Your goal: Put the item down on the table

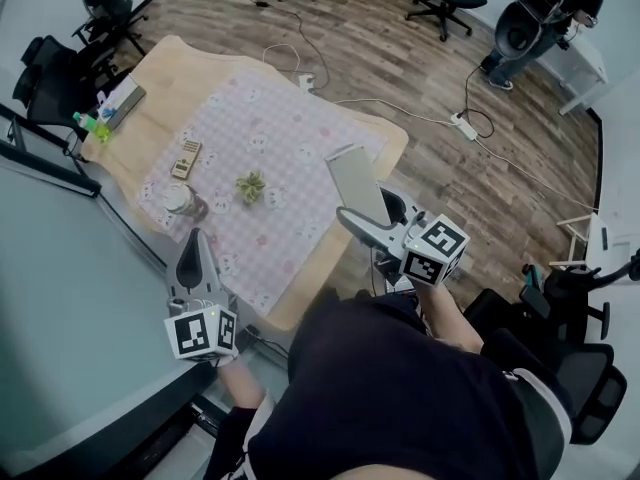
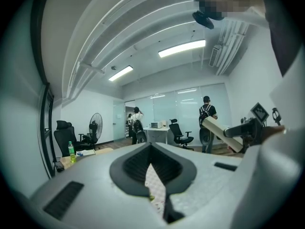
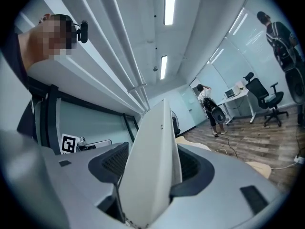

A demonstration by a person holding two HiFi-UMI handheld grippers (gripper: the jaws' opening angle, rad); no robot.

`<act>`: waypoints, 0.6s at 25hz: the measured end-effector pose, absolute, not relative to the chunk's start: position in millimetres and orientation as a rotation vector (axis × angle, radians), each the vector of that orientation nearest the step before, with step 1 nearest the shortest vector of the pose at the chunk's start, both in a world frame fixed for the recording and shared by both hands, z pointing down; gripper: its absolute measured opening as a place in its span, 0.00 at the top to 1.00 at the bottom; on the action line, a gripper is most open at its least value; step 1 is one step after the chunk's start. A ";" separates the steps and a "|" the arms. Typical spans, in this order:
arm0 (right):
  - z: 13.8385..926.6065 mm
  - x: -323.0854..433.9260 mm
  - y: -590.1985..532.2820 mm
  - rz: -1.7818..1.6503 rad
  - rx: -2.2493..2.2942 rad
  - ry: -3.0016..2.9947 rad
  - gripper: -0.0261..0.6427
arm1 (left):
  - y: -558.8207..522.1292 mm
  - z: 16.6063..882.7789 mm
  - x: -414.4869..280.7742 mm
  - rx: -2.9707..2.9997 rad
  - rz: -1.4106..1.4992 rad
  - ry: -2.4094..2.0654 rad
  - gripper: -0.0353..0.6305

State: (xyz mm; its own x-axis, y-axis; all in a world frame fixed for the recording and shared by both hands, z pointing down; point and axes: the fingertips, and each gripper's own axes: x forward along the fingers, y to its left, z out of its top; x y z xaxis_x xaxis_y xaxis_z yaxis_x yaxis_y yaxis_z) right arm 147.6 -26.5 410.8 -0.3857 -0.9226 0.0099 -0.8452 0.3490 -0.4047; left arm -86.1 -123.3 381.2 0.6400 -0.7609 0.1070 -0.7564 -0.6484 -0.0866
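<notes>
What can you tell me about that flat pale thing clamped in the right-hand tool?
It is a thin, flat, rectangular slab, off-white and smooth like card or plastic; edge-on it seems to have two layers, like a closed booklet. The right gripper has its jaws shut on one end, so it sticks out forward and tilts upward, in the air over the edge of the table. Only the jaws touch it.

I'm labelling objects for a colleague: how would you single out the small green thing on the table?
Find the wooden table with its pink checked cloth. Near the cloth's middle lies the small green leafy thing, the only green item on the cloth.
</notes>
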 end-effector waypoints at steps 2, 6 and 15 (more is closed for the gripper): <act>409.3 141.6 -38.2 -0.525 -1.581 2.394 0.52 | -134.6 381.3 -88.2 -2.820 -0.195 1.299 0.95; 407.2 127.6 -64.6 -0.529 -1.577 2.431 0.52 | -153.2 387.5 -101.4 -2.842 -0.172 1.325 0.95; 394.4 83.9 -114.7 -0.518 -1.531 2.566 0.52 | -194.0 408.5 -145.9 -2.827 -0.150 1.467 0.95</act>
State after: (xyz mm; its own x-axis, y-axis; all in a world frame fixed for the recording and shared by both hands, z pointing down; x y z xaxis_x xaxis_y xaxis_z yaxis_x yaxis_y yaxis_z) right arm 83.9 -114.7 394.4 -0.4861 -0.8703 0.0800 -0.8331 0.4338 -0.3433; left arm -145.9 -194.0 408.5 0.5726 -0.8130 0.1051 -0.8175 -0.5760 -0.0019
